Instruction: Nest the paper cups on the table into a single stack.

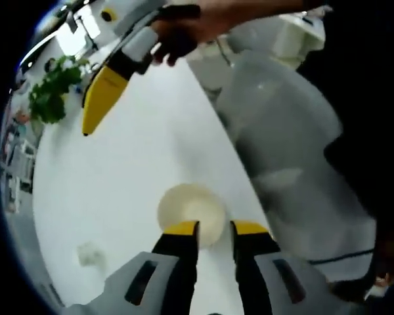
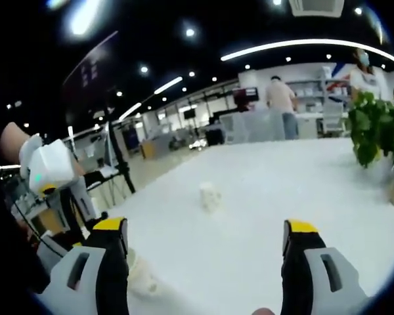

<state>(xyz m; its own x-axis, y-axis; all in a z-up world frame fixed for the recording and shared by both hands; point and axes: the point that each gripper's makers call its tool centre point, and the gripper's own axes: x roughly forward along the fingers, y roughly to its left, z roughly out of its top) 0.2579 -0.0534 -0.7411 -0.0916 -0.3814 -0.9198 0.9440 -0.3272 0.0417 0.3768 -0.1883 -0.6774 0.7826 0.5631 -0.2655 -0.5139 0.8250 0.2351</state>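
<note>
— Cups first. Where are they, from the left gripper view?

— One paper cup (image 1: pixel 192 213) stands mouth-up on the white table (image 1: pixel 138 164), right at the tips of the left gripper (image 1: pixel 215 230). Its jaws are nearly together with a narrow gap, and the near rim sits just ahead of them; whether they pinch that rim, I cannot tell. Across the table the right gripper (image 1: pixel 104 98) hangs above the surface in a person's hand (image 1: pixel 184 29). A small crumpled white thing (image 1: pixel 88 252) lies beside the left jaw, and a plant (image 1: pixel 52 95) stands at the far edge.

— And from the right gripper view?

— The right gripper (image 2: pixel 207 246) has its jaws spread wide with nothing between them. A second cup (image 2: pixel 210 195) stands well ahead of it on the table, another pale object (image 2: pixel 139 270) lies just by its left jaw, and the left gripper (image 2: pixel 49 167) shows at the side.

— What could spoil it?

— I'd judge the light cup may tip or skid if the jaws only clip the rim, and squeezing hard would likely crush the paper wall, so it wouldn't nest.
</note>
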